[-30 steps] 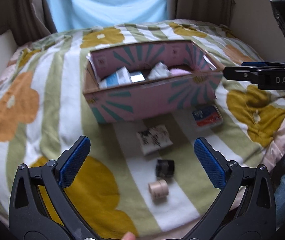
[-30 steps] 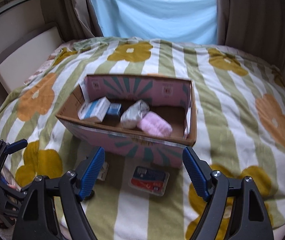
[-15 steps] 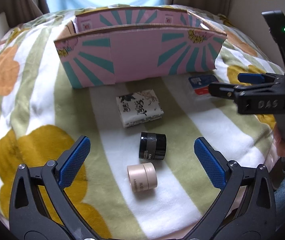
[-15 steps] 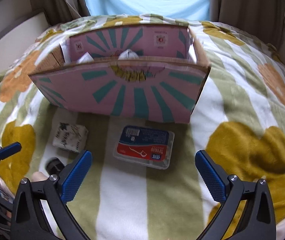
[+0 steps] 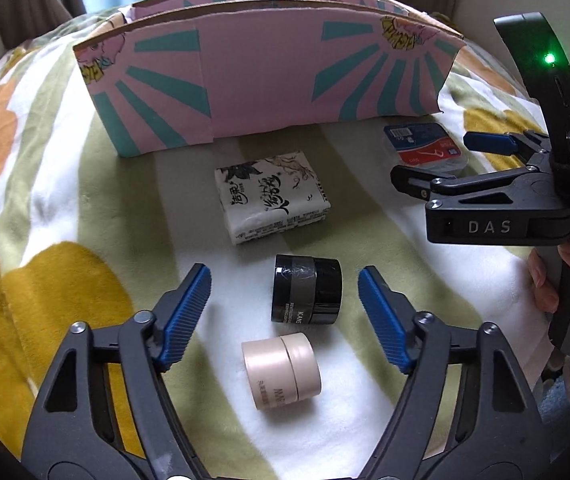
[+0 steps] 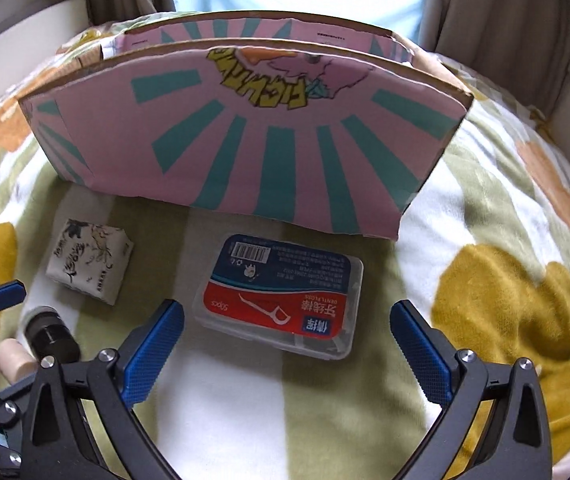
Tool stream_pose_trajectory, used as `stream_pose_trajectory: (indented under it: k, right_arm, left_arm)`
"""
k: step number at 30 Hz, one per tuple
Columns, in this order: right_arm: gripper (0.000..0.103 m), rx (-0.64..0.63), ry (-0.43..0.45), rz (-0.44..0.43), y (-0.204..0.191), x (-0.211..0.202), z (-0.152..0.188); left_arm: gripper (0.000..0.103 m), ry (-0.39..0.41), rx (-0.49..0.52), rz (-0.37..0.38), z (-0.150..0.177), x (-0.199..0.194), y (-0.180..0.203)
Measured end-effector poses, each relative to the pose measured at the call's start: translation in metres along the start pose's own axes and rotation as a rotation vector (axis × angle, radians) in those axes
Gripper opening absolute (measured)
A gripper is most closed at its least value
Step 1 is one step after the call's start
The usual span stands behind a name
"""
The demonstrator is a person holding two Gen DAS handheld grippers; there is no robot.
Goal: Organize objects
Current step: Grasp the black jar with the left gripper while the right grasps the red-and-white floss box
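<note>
We see the floral blanket (image 5: 65, 288) bearing the pink cardboard box (image 5: 261, 76), whose inside is hidden behind its near wall. Before it lie the dental floss case (image 6: 281, 296), a soft tissue pack (image 5: 271, 196), then 2 small jars. The right gripper (image 6: 287, 348) stands wide around the stiff, slick case, best taken across its short sides. The left gripper (image 5: 283, 312) is closing around the black jar (image 5: 307, 290), pads not yet touching; the beige jar (image 5: 281, 370) lies nearer. Labels are unreadable.
</note>
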State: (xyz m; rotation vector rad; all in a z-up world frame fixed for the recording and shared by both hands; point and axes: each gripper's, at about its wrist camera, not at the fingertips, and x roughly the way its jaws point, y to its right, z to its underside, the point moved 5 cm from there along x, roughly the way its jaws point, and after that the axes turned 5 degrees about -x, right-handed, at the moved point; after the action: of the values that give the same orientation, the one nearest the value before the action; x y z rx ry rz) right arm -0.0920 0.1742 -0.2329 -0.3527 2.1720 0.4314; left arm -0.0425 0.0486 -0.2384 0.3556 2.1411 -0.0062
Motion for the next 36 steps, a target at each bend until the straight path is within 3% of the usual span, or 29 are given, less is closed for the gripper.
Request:
stream_pose_trajectory:
  k: [4,6,11,18,36]
  right_arm:
    - [0.099,-0.042,0.002,0.032,-0.004,0.001,0.000]
    - [0.096,-0.056,0.003,0.036,-0.006,0.001,0.001]
    - [0.082,-0.069,-0.005,0.047,-0.006,0.003,0.003]
    - [0.082,-0.081,0.022,0.049,-0.002,-0.005,0.008]
    - [0.082,-0.059,0.074,0.018,0.019,-0.041,0.006]
  left_arm:
    - [0.067,-0.009,-0.007,0.001,0.002,0.004,-0.001]
    - [0.055,-0.016,-0.006,0.001,0.004,0.006,-0.001]
    - [0.039,-0.013,-0.016,0.022,0.006,0.008,-0.003]
    - [0.028,-0.016,-0.008,0.043,0.005,0.005,-0.002]
    - [0.027,0.035,-0.066,0.078,-0.012,-0.024,-0.019]
